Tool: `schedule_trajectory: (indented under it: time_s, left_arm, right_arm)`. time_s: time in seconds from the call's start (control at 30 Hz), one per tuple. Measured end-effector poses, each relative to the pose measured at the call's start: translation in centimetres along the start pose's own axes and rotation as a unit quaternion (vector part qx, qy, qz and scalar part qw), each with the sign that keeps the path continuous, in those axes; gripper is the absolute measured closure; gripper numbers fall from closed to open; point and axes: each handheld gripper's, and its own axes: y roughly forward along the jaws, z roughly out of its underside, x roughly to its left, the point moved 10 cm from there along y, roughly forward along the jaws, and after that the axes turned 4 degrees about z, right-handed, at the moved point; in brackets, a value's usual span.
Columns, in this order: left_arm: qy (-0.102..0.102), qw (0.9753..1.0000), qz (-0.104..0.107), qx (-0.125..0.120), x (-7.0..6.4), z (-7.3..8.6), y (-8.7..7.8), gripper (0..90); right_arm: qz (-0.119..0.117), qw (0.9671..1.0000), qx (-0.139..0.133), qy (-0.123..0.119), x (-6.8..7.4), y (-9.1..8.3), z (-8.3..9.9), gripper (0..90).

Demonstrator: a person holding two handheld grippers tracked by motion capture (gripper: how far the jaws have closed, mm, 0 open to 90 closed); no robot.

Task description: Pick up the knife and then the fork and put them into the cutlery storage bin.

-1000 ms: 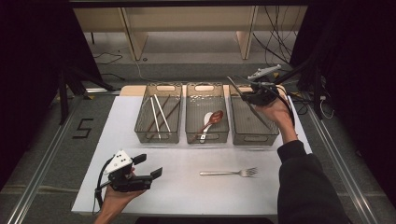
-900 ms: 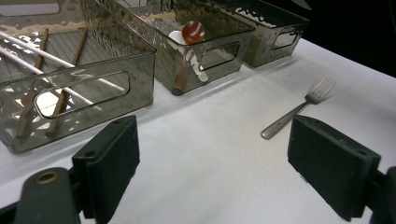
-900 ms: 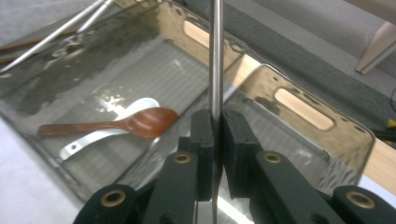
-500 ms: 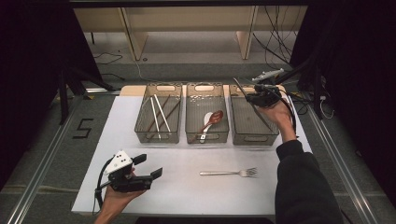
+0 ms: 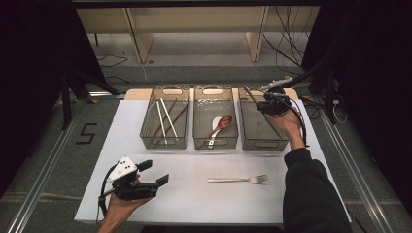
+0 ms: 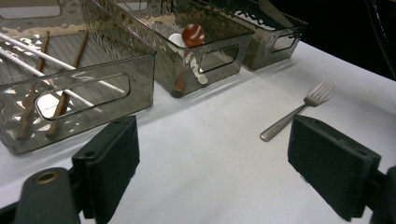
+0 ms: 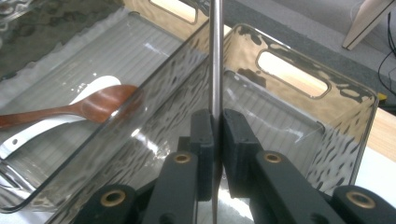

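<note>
My right gripper [image 5: 263, 106] hangs over the far end of the right clear bin [image 5: 263, 143], shut on a slim metal utensil handle [image 7: 215, 56]. In the right gripper view its jaws [image 7: 215, 126] pinch the handle, which rises straight up past the bin wall [image 7: 299, 116]; the utensil's working end is hidden. A metal fork [image 5: 239, 179] lies on the white table in front of the bins and also appears as the fork [image 6: 299, 112] in the left gripper view. My left gripper [image 5: 154, 172] stands open near the front left, jaws [image 6: 217, 163] spread wide with nothing between them.
The left bin [image 5: 164, 143] holds white and brown chopsticks [image 5: 164, 119]. In the middle bin [image 5: 215, 144] lie a brown wooden spoon [image 5: 221, 124] and a white spoon. Bare white table [image 5: 194, 199] spreads between the fork and my left gripper. Beyond the table are shelving legs and cables.
My right gripper has come down and toward me with the metal utensil, now low over the right bin. The left gripper and the fork have stayed put.
</note>
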Motion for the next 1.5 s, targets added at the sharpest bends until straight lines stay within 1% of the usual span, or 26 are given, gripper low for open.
schedule_trajectory:
  time_s: [0.17,0.43,0.6,0.63,0.67,0.73,0.8,0.83,0.87,0.97,1.03,1.13,1.2,1.27,1.3,1.37,1.43,1.5]
  left_arm:
    - [-0.003,1.0,0.0,-0.006,0.0,-0.1,-0.1,16.1]
    - [0.0,1.0,-0.001,-0.008,0.0,-0.2,-0.2,16.1]
    - [0.0,1.0,0.0,-0.009,0.0,-0.2,-0.2,16.1]
    - [0.0,1.0,0.0,-0.009,0.0,-0.2,-0.2,16.1]
    - [0.0,1.0,0.0,-0.009,0.0,-0.2,-0.2,16.1]
    - [0.0,1.0,0.0,-0.009,0.0,-0.2,-0.2,16.1]
    - [0.0,1.0,0.0,-0.008,0.0,-0.2,-0.2,16.1]
    - [0.0,1.0,-0.001,-0.008,0.0,-0.2,-0.2,16.1]
    - [0.0,1.0,-0.001,-0.009,0.0,-0.2,-0.3,16.1]
    - [0.0,1.0,-0.002,-0.008,0.1,-0.2,-0.2,16.0]
    - [0.0,1.0,-0.002,-0.008,0.1,-0.2,-0.2,16.0]
    - [-0.001,1.0,-0.003,-0.008,0.1,-0.2,-0.2,15.9]
    - [0.0,1.0,-0.003,-0.008,0.1,-0.2,-0.2,15.9]
    - [-0.001,1.0,-0.003,-0.008,0.1,-0.2,-0.2,15.9]
    - [0.0,1.0,-0.003,-0.008,0.1,-0.2,-0.2,15.9]
    - [0.0,1.0,-0.004,-0.008,0.1,-0.2,-0.2,15.8]
    - [0.0,0.9999,-0.004,-0.01,0.1,-0.2,-0.2,15.8]
    - [-0.002,0.9999,-0.003,-0.012,0.1,-0.2,-0.3,15.8]
  right_arm:
    - [0.008,0.9999,0.009,0.009,-0.2,0.5,0.6,83.9]
    - [0.019,0.9996,0.02,0.011,-0.2,1.4,1.3,83.7]
    - [0.035,0.9989,0.03,0.012,-0.4,1.7,1.5,82.5]
    - [0.039,0.9986,0.033,0.016,-0.5,1.8,1.6,81.0]
    - [0.043,0.9984,0.03,0.022,-0.6,1.8,1.6,76.0]
    - [0.039,0.9985,0.02,0.033,-0.4,1.5,1.1,66.8]
    - [0.038,0.9987,0.017,0.029,-0.1,0.9,0.7,61.1]
    - [0.034,0.9991,0.012,0.024,0.2,0.6,0.5,59.9]
    - [0.023,0.9996,0.005,0.019,0.6,0.2,0.2,58.0]
    - [-0.001,1.0,-0.002,0.0,2.0,-1.1,-0.3,48.5]
    - [-0.026,0.9996,-0.005,-0.008,3.2,-1.9,-0.4,44.7]
    - [-0.058,0.9979,-0.003,-0.03,5.0,-3.4,-0.4,39.6]
    - [-0.079,0.9956,-0.005,-0.049,6.5,-4.5,-0.3,37.7]
    - [-0.095,0.9935,-0.009,-0.061,7.6,-5.4,-0.3,36.5]
    - [-0.106,0.9922,-0.009,-0.065,8.4,-5.9,-0.2,35.7]
    - [-0.124,0.9887,-0.004,-0.085,9.9,-6.7,0.3,33.8]
    - [-0.134,0.9862,0.001,-0.097,11.0,-7.1,0.8,32.7]
    - [-0.147,0.983,0.002,-0.11,12.1,-7.5,1.4,32.7]
